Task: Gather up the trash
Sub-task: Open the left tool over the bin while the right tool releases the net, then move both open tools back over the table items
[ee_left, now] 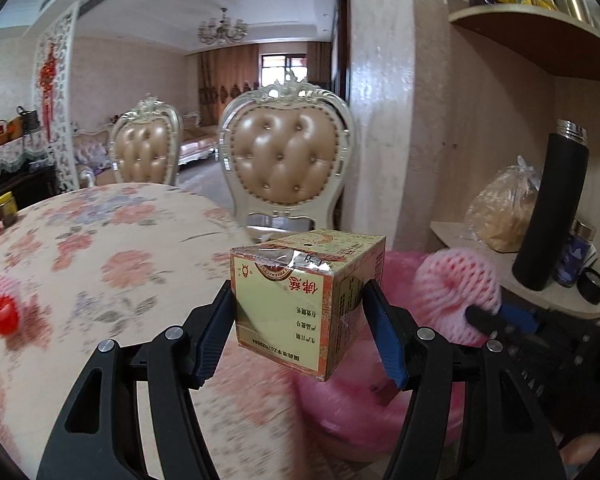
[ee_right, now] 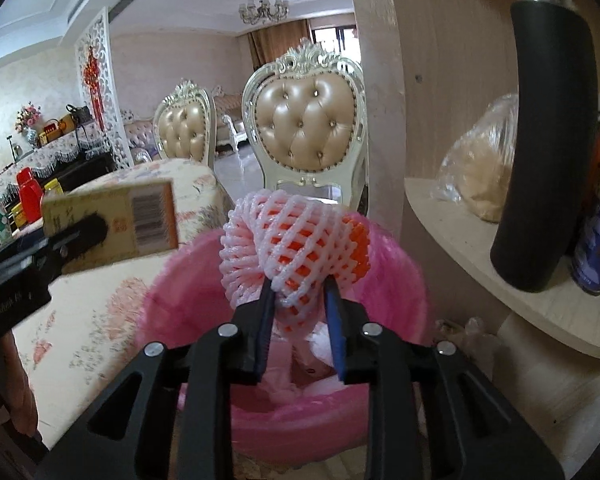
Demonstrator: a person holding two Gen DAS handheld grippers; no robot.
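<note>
Left gripper (ee_left: 300,312) pinches a yellow carton (ee_left: 304,300) at frame centre, over the table edge. Right gripper (ee_right: 298,300) — jaws slightly parted around a pink foam net (ee_right: 296,244) — holds it above the pink-lined bin (ee_right: 384,280), lower centre.

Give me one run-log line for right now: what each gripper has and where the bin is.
left gripper: shut on box | right gripper: foam net between pads, grip unclear | bin: below net
</note>
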